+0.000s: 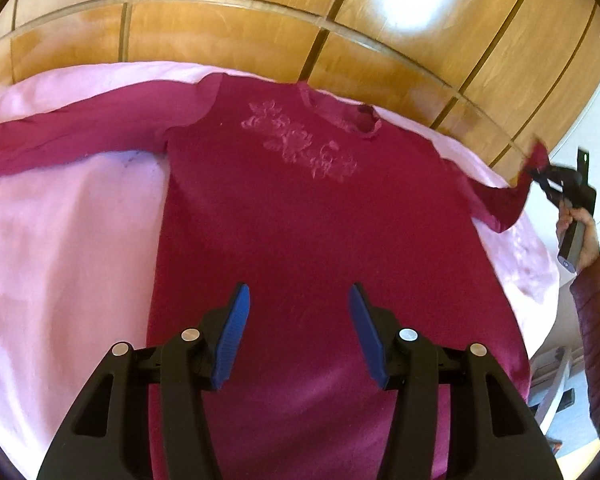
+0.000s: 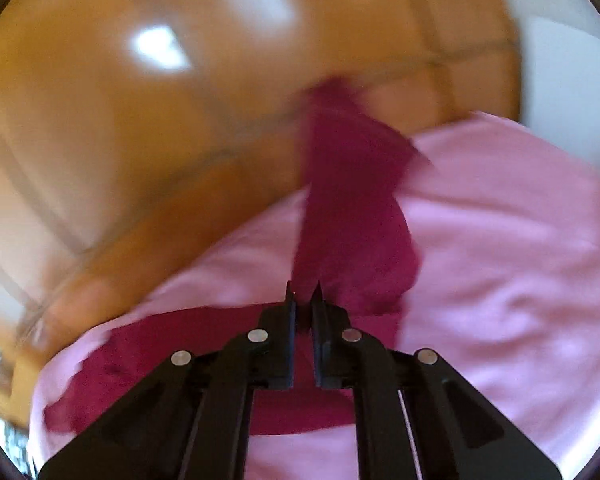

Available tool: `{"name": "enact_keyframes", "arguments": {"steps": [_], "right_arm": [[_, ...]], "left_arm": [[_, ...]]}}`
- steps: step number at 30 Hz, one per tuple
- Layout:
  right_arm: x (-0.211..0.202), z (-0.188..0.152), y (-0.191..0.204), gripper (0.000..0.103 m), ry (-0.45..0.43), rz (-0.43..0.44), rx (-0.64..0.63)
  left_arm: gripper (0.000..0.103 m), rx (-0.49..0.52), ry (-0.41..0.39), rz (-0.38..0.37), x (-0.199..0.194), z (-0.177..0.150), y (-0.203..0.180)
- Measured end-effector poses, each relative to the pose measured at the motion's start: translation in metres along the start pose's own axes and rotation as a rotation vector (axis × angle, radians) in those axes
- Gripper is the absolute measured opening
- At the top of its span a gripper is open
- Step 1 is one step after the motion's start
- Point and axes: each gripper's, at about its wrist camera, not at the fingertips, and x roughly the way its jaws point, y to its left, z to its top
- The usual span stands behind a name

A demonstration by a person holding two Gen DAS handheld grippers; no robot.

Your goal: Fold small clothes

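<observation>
A magenta long-sleeved top (image 1: pixel 300 216) lies spread face-up on a pink sheet (image 1: pixel 68 232), one sleeve stretched flat to the far left of the left gripper (image 1: pixel 298 300). That gripper hovers over the top's lower body, blue pads (image 1: pixel 236 320) parted, holding nothing. Far to its right, the right gripper (image 2: pixel 304 294), jaws closed tight, pinches the other sleeve (image 2: pixel 352 200) and holds it off the sheet before wooden panelling (image 1: pixel 260 32).
</observation>
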Motion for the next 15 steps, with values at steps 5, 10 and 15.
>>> {"name": "enact_keyframes", "arguments": {"steps": [5,10,15], "right_arm": [[0.034,-0.035,0.118,0.006,0.084,0.191,-0.138],[0.08,-0.096,0.207,0.006,0.226,0.286,-0.267],[0.09,-0.123,0.23,0.068,0.255,0.359,-0.293]], "left_arm": [[0.051,-0.031,-0.039,-0.032,0.0,0.013,0.003],[0.051,-0.058,-0.068,-0.065,0.003,0.033,0.006],[0.051,-0.084,-0.079,-0.095,0.012,0.054,0.009]]}}
